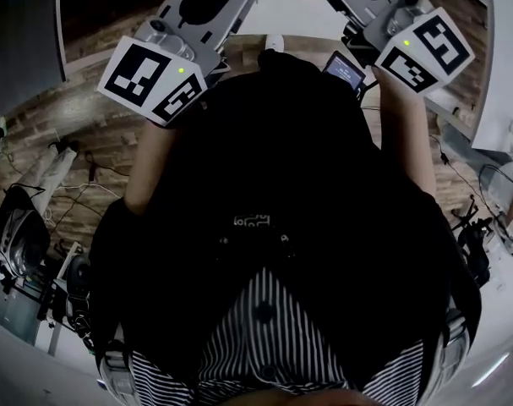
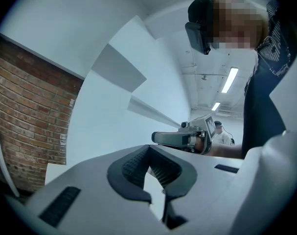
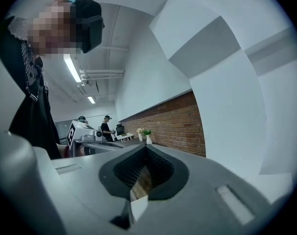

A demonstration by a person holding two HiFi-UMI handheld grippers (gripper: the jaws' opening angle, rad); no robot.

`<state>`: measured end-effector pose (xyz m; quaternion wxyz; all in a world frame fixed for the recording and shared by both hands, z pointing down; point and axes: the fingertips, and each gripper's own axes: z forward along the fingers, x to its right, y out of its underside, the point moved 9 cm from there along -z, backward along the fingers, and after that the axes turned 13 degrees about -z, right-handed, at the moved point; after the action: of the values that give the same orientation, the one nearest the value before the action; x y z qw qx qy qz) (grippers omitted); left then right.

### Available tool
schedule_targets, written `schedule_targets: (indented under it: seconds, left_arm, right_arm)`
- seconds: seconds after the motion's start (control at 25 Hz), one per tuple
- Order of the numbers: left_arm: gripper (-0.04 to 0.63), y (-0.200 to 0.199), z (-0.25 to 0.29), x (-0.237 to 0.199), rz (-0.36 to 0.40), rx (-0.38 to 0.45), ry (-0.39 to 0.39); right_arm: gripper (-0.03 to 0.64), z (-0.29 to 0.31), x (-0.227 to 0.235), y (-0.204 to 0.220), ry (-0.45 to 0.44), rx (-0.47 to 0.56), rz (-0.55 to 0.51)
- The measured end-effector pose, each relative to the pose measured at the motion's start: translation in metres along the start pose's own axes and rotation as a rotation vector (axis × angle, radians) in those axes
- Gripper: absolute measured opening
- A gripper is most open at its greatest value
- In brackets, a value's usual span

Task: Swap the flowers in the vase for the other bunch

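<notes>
Left hand-held gripper (image 2: 149,153), right hand-held gripper (image 3: 145,153) pressed together, empty. Swap apparently unstarted; next: approach distant small white vases with flowers (image 3: 148,140).

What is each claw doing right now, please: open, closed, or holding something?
Left claw: closed, holding nothing.
Right claw: closed, holding nothing.

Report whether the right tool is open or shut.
Shut: in the right gripper view the right tool has its jaws meeting at the tips, with nothing between them.
</notes>
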<state>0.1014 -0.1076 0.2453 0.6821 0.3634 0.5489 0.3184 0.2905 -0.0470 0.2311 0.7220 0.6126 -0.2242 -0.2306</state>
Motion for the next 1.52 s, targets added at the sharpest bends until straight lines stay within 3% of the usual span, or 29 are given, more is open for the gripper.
schedule_targets:
  seconds: [0.36,0.64,0.84,1.24,1.52]
  left_arm:
    - [0.006,-0.009,0.009,0.008,0.010,-0.021,-0.048]
    - [0.006,0.000,-0.002,0.014,-0.032,-0.058,-0.092]
    - [0.006,-0.009,0.023,0.010,-0.028,-0.076,-0.093]
    - [0.006,-0.039,0.061,-0.012,0.024,-0.101,0.054]
    - [0.006,-0.044,0.050,-0.023,0.025,-0.096,0.112]
  right_arm:
    - [0.003,0.003,0.021,0.001,-0.063,0.024,0.025]
    - [0.003,0.006,0.028,0.005,-0.095,0.026,0.051]
    - [0.003,0.007,0.051,0.008,-0.102,0.048,0.074]
    - [0.003,-0.011,0.073,0.000,0.057,0.063,0.065]
    - [0.003,-0.021,0.055,0.004,0.178,0.063,0.093]
